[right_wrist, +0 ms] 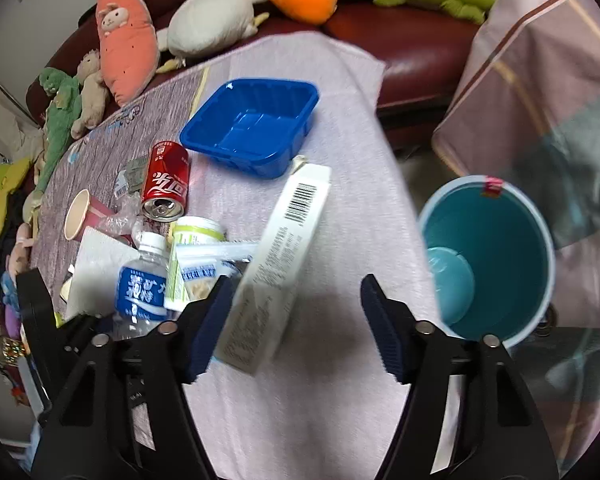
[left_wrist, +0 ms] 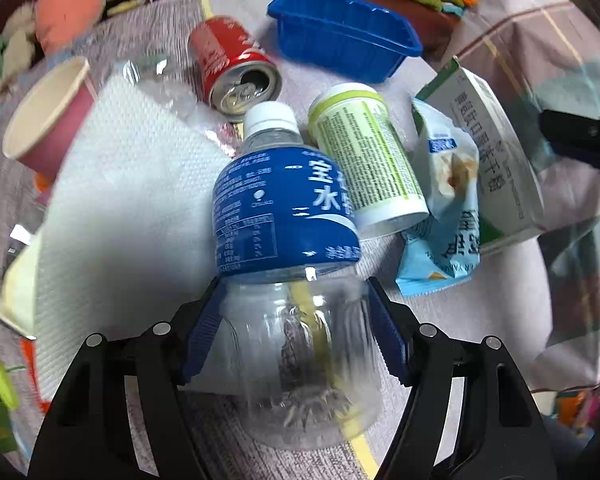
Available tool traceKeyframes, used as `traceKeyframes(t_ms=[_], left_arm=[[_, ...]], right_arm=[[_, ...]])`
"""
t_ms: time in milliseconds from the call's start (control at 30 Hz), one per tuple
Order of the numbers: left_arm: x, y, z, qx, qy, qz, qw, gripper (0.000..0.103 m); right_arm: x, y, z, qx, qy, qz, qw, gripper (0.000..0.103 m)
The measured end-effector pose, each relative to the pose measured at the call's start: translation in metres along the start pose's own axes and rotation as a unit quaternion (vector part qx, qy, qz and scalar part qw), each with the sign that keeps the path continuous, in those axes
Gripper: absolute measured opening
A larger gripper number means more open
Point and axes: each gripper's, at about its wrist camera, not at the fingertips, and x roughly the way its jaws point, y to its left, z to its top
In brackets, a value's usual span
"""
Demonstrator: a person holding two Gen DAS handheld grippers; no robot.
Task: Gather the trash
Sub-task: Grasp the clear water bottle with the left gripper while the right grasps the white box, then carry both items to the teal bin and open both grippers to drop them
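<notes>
My left gripper [left_wrist: 294, 300] is shut on the clear base of a water bottle [left_wrist: 284, 208] with a blue label and white cap; both blue pads press its sides. A long white carton [right_wrist: 276, 264] lies on the cloth between the fingers of my right gripper [right_wrist: 296, 304], close against the left pad, while the right pad stands well clear, so that gripper is open. Around the bottle lie a red can [left_wrist: 228, 64], a green-and-white tub [left_wrist: 364, 152], a pale blue snack wrapper [left_wrist: 444, 208] and a pink paper cup [left_wrist: 48, 116].
A teal bin [right_wrist: 488, 256] stands open on the floor, right of the table edge. A blue plastic tray [right_wrist: 252, 128] sits farther back on the cloth. A white napkin [left_wrist: 128, 208] lies left of the bottle. Plush toys [right_wrist: 208, 20] line the red sofa behind.
</notes>
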Motion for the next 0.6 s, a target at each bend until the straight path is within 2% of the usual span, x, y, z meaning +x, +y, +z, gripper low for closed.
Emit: traceKeyframes(t_ms=[200, 267, 400, 600], left_arm=[[-0.003, -0.002, -0.009, 0.014, -0.013, -0.01, 0.9998, 0.068], [-0.001, -0.001, -0.008, 0.014, -0.013, -0.013, 0.9997, 0.068], [0.005, 0.002, -0.005, 0.011, -0.007, -0.02, 0.9997, 0.068], [-0.019, 0.005, -0.004, 0.0, -0.035, -0.019, 0.9992, 0.067]], right_arm=[[0.036, 0.006, 0.013, 0.009, 0.04, 0.005, 0.999, 0.063], [0.048, 0.009, 0.013, 0.005, 0.05, -0.006, 0.999, 0.062], [0.065, 0.009, 0.009, 0.009, 0.065, 0.005, 0.998, 0.032], [0.041, 0.001, 0.009, 0.018, 0.028, 0.02, 0.999, 0.031]])
